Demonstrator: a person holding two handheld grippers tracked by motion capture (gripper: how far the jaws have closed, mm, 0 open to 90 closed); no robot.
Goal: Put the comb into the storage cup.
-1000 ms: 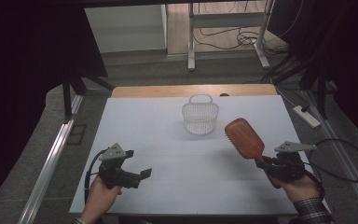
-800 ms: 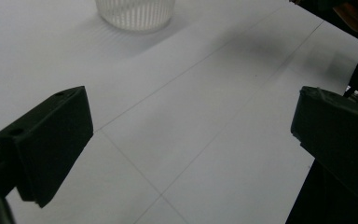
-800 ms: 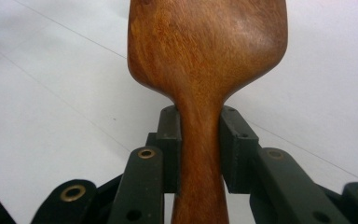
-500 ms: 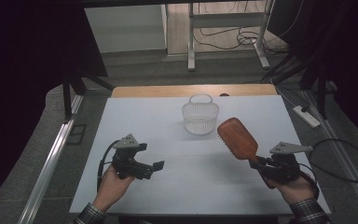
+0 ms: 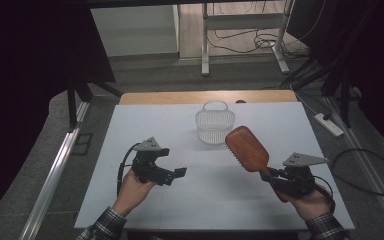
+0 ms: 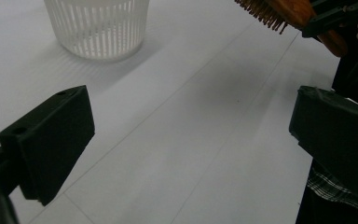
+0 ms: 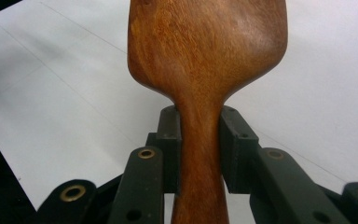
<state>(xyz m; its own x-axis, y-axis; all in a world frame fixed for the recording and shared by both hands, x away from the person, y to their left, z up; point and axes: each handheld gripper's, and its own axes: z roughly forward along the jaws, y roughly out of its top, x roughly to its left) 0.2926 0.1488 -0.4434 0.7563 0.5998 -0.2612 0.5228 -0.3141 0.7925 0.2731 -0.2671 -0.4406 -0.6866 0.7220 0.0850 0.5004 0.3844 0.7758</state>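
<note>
The right gripper (image 5: 275, 176) is clenched on the handle of the wooden hairbrush (image 5: 246, 148); the right gripper view shows both pads pressed against the narrow neck. The brush is held clear of the white table (image 5: 145, 125), head raised and slanting toward the clear plastic basket (image 5: 215, 123), bristles facing down (seen in the left gripper view). The left gripper (image 5: 172, 175) stands released, nothing between its jaws, hovering over bare table.

Judged progress: pickup done; placement in the basket, if that is the aim, remains. The basket appears empty, though its floor is hard to make out. The brush handle's end is hidden inside the gripper.
</note>
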